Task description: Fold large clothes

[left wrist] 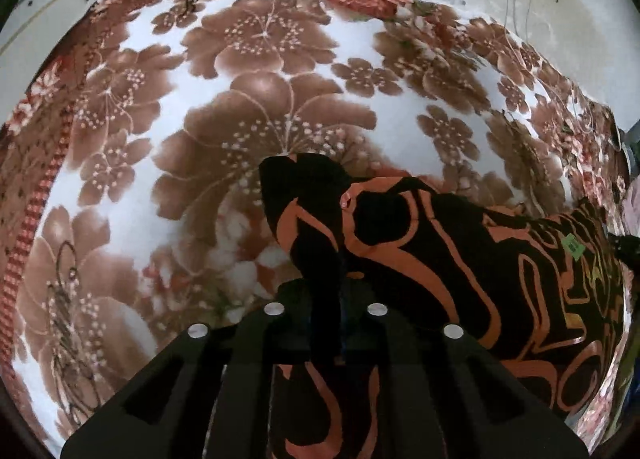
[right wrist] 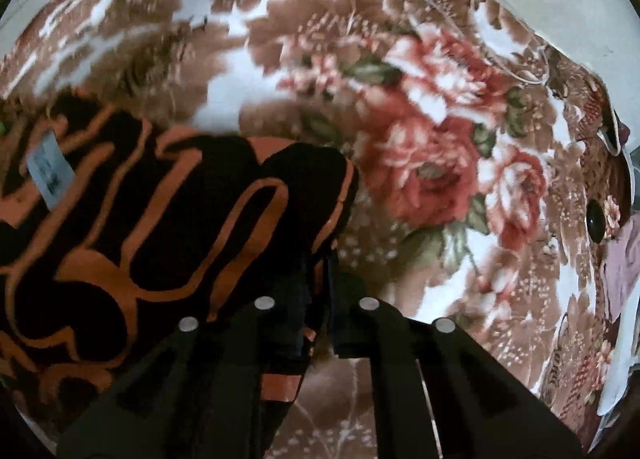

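left claw point(left wrist: 326, 323) pinches black-orange garment point(left wrist: 460, 259) over floral blanket point(left wrist: 240, 107).

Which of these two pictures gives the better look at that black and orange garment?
The left wrist view: the black and orange garment is sharp there, spread toward the right over the floral blanket, its green tag visible. The right wrist view shows it too, but blurred by motion and cut off at the left edge.
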The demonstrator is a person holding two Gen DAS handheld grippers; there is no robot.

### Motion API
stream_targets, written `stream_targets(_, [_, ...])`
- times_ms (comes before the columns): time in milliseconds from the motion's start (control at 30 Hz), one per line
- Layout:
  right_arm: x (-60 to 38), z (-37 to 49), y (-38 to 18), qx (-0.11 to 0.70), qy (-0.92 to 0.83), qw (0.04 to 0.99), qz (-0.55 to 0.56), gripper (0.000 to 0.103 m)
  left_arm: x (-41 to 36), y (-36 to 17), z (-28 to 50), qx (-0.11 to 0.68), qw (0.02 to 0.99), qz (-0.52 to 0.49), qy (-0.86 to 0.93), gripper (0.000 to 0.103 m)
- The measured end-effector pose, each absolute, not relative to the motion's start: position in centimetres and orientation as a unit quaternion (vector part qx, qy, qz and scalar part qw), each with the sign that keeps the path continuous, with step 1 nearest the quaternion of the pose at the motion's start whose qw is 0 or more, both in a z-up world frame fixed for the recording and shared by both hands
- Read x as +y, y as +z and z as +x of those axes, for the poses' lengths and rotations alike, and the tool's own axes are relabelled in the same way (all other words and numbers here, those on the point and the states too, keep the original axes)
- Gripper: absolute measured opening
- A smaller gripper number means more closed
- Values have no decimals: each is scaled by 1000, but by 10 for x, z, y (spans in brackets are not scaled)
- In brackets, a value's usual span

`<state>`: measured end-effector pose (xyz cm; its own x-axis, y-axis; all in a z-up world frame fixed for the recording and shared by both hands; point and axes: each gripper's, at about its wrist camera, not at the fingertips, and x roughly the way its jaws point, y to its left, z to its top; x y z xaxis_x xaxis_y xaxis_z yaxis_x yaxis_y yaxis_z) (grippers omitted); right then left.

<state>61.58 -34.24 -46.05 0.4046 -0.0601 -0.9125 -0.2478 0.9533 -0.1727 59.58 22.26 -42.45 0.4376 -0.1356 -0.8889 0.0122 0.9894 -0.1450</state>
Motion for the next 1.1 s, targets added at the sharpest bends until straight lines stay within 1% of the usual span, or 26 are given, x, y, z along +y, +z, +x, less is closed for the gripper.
stream_targets(33, [-341,615,-464,545,56,823,-149,15,221,-426,597,530,845,-49,-43,18])
stream_targets(67, [-341,613,-467,547,42,820,-164,15,220,-426,596,532,845,-40,-42,26])
stream_targets(100, [-344,612,-467,548,36,819,-166,15,220,-425,596,533,844,-33,-41,40])
stream_targets(167, [-352,607,-457,554,25,821,-138,30,224,-416,591,531,846,-23,-34,60])
stream_targets(200, [-354,603,-448,553,23,824,-123,49,224,-409,588,525,851,-14,-29,60])
stream_targets(233, [-351,596,-435,542,25,833,-108,72,221,-396,581,514,858,-2,-24,60])
stream_targets(267, [-344,588,-419,526,28,844,-101,82,217,-386,574,503,864,4,-25,65])
stream_targets(300, [-335,583,-408,515,34,851,-97,92,208,-371,563,484,875,8,-28,77])
stream_targets(367, [-308,568,-387,493,51,865,-80,94,190,-353,548,456,889,1,-48,85])
stream_targets(400, [-295,566,-381,489,63,867,-71,98,172,-346,538,446,893,-1,-63,86])
stream_targets(533, [-235,554,-374,471,98,875,-46,98,114,-348,521,435,896,-19,-89,89])
stream_targets(700, [-186,550,-404,475,75,873,-84,98,70,-389,516,441,896,-3,-59,89])
stream_targets(800, [-185,547,-421,481,63,871,-85,98,66,-420,521,475,879,1,-48,89])
stream_targets(900, [-185,545,-432,473,59,874,-98,98,69,-447,522,494,868,26,-46,93])
stream_targets(1000, [-181,542,-452,474,56,870,-122,98,68,-461,520,487,870,58,-49,96])
stream_targets(1100, [-178,542,-457,472,48,871,-129,98,68,-464,522,491,868,60,-45,97])
